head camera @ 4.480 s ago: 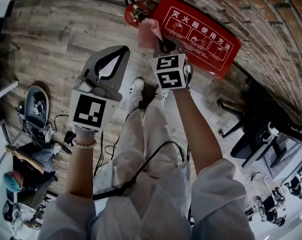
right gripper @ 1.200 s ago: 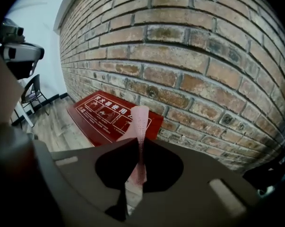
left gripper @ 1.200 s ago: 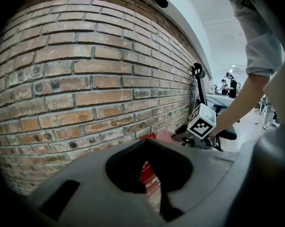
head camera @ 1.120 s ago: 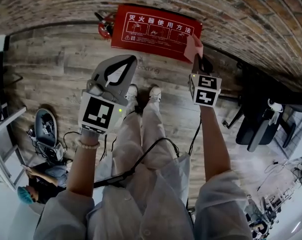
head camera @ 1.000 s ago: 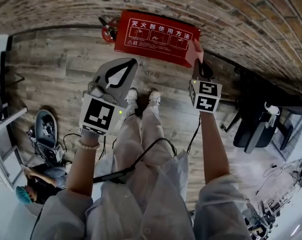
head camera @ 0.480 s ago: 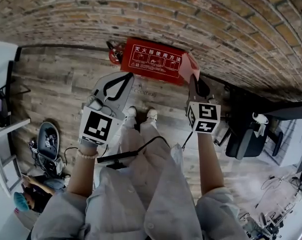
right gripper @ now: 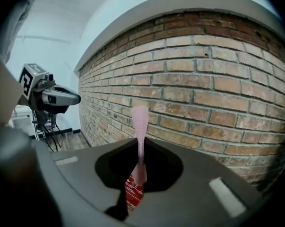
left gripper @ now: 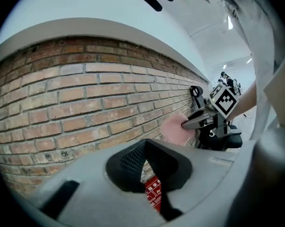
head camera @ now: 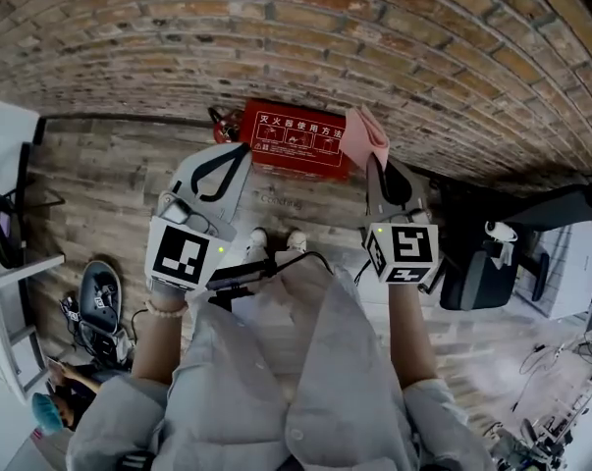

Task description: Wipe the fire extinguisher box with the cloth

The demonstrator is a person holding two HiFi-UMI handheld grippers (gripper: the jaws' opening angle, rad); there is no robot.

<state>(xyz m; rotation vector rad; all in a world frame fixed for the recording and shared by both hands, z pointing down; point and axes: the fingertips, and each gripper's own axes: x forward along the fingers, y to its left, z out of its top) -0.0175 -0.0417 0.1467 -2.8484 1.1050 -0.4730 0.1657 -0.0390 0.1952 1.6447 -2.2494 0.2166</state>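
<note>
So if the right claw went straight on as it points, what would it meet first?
Probably the brick wall, with the pink cloth in the right claw touching first; the red fire extinguisher box sits lower, under that line. Depth is unclear.

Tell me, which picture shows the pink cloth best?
The head view: the cloth shows its broad flat face, pinched in the right claw. The left gripper view shows it small, off to one side. The right gripper view sees it only edge-on, a thin pink strip.
</note>
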